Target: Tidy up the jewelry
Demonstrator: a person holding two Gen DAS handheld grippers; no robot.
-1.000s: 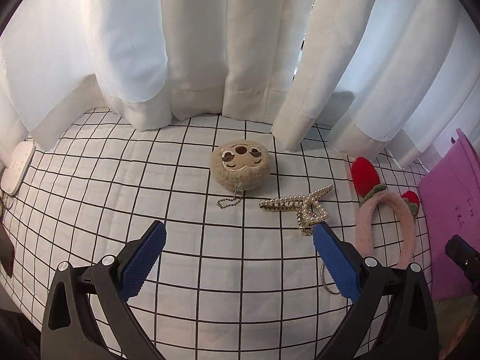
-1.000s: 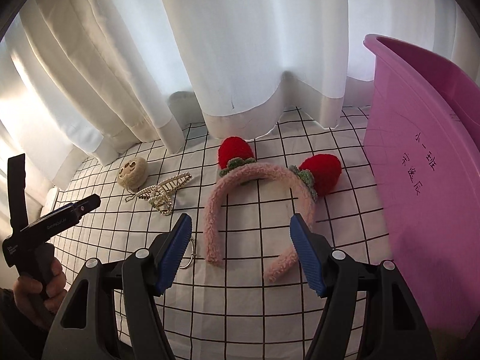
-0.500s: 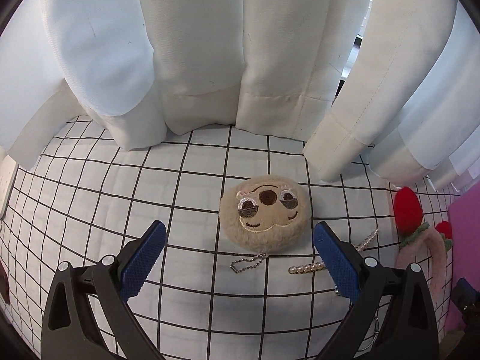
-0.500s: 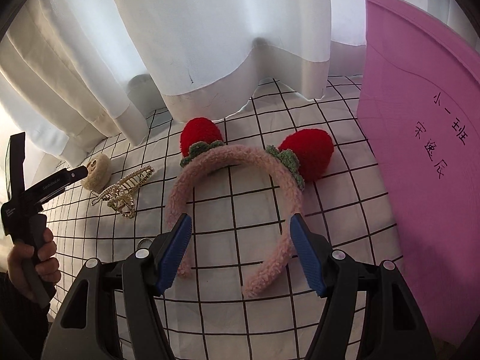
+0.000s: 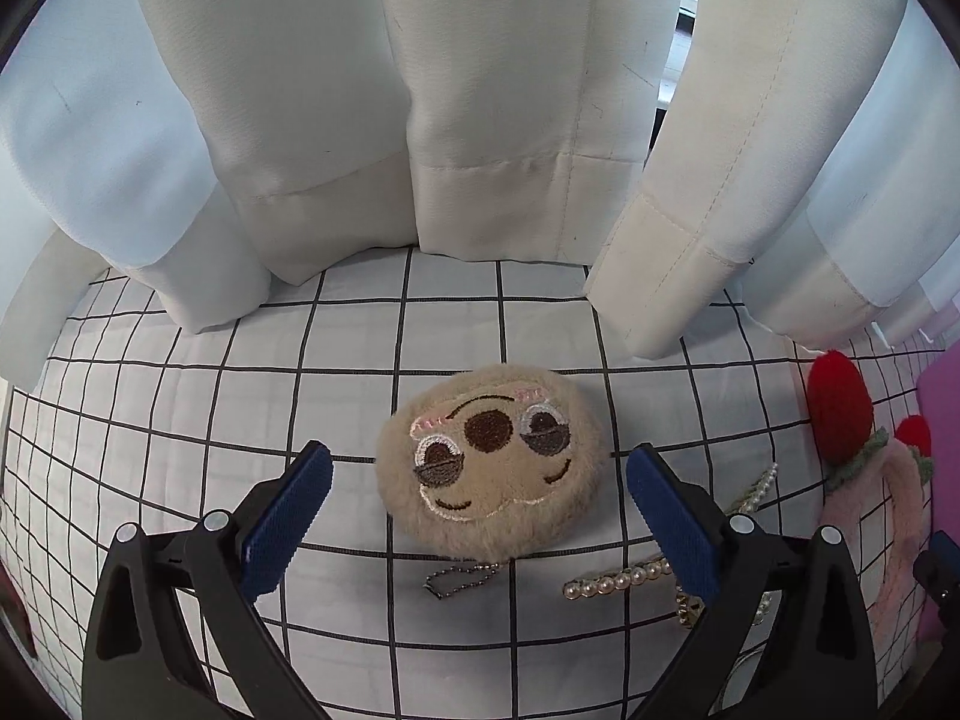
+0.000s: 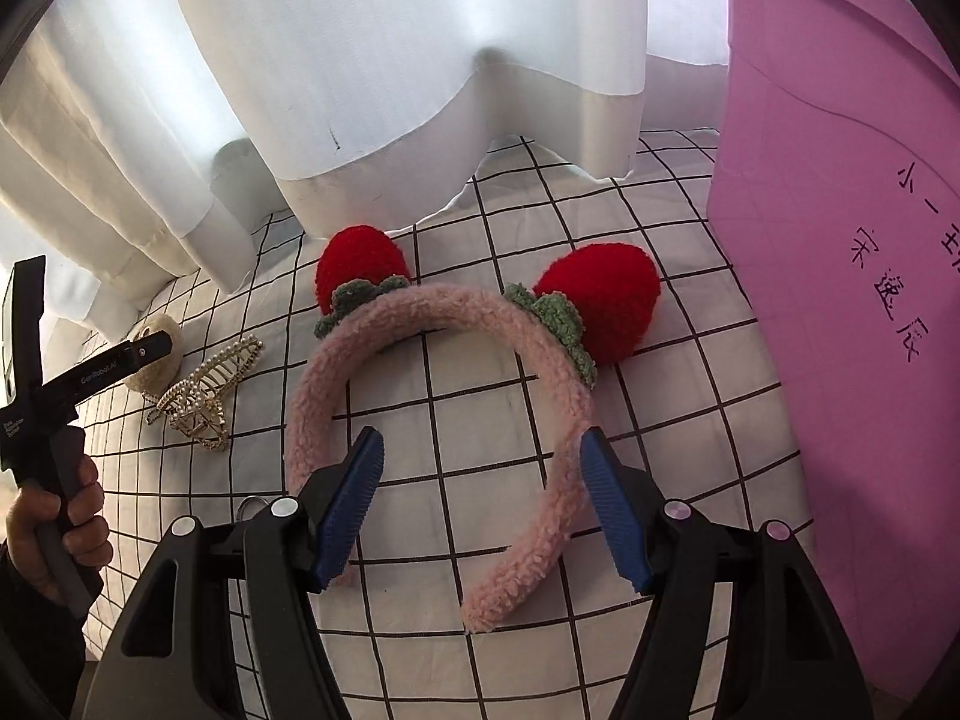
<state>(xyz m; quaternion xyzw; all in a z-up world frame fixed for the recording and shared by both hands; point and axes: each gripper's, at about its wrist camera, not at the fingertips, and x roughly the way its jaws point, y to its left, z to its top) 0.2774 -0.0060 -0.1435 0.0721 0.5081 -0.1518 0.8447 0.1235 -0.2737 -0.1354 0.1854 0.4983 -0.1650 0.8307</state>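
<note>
Checked cloth [image 5: 180,420] is spread beneath both grippers. Left gripper [image 5: 478,507] is held with jaws wide apart around a plush keychain [image 5: 489,462], untouched; right gripper [image 6: 483,507] likewise gapes, empty, over a pink headband [image 6: 432,324], curtains [image 5: 480,120] behind.

curtains [image 5: 492,120]: white, hanging in folds, hems resting right on the cloth at the back
cloth [image 5: 180,420]: white with a black grid, covers the whole surface
window: just a sliver showing through a gap in the curtains, top right
</note>
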